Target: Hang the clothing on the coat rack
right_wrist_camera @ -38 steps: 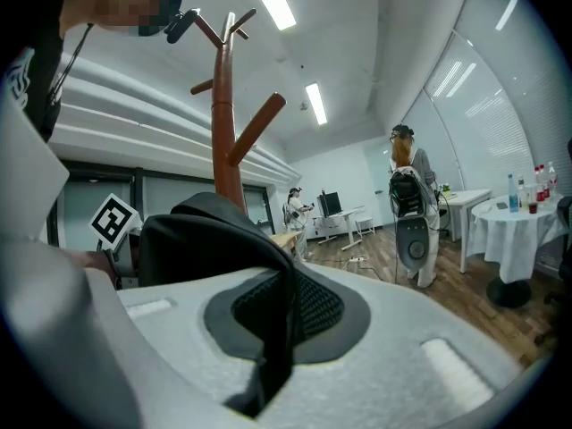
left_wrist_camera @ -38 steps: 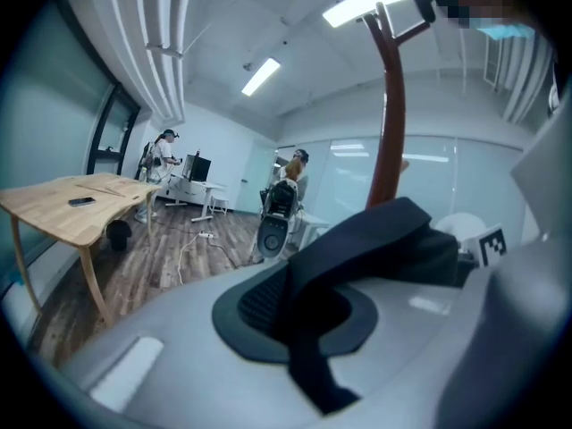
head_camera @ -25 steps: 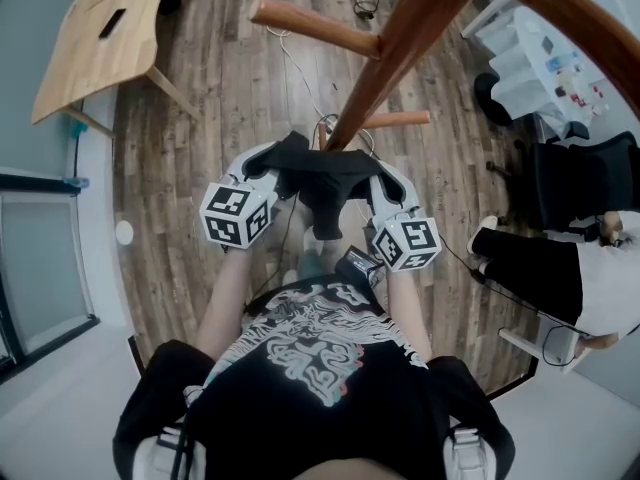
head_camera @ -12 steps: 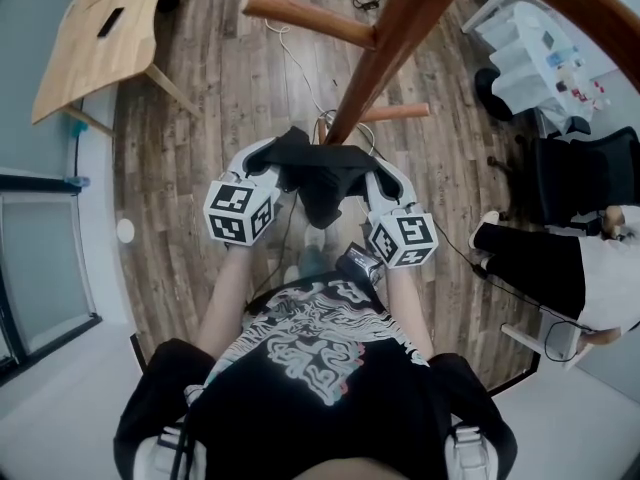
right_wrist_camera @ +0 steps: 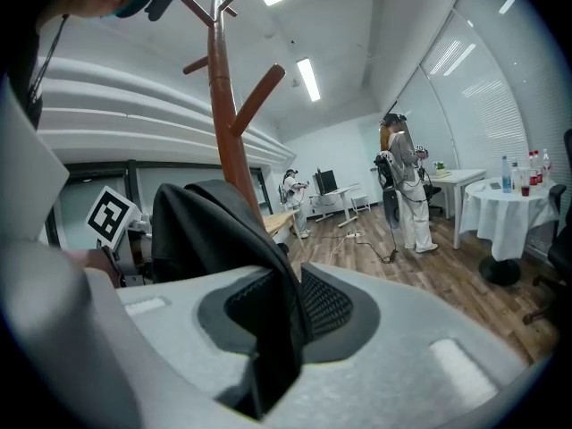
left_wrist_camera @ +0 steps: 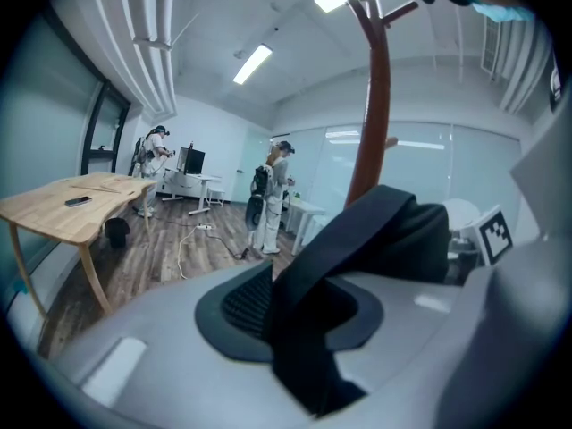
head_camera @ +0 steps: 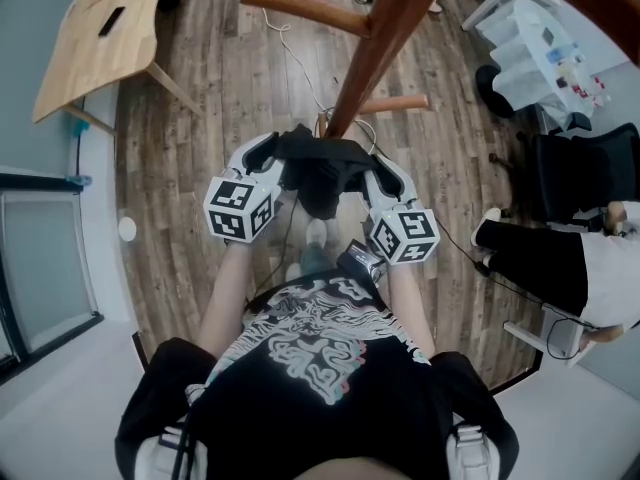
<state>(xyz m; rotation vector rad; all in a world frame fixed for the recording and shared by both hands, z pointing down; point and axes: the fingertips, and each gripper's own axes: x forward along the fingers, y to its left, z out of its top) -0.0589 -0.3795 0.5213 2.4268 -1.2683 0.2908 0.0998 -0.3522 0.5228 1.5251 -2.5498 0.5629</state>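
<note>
Head view: the black garment (head_camera: 322,173) sags between the two grippers, close against the rack (head_camera: 385,38) pole and near its short peg (head_camera: 395,104); whether it has caught a peg I cannot tell. The jaws of the left gripper (head_camera: 264,155) and right gripper (head_camera: 384,174) are opening, with cloth lying loose between them. Let go fully only once the cloth sits over a peg, then draw both grippers straight back from the rack so the pads don't drag it off.
</note>
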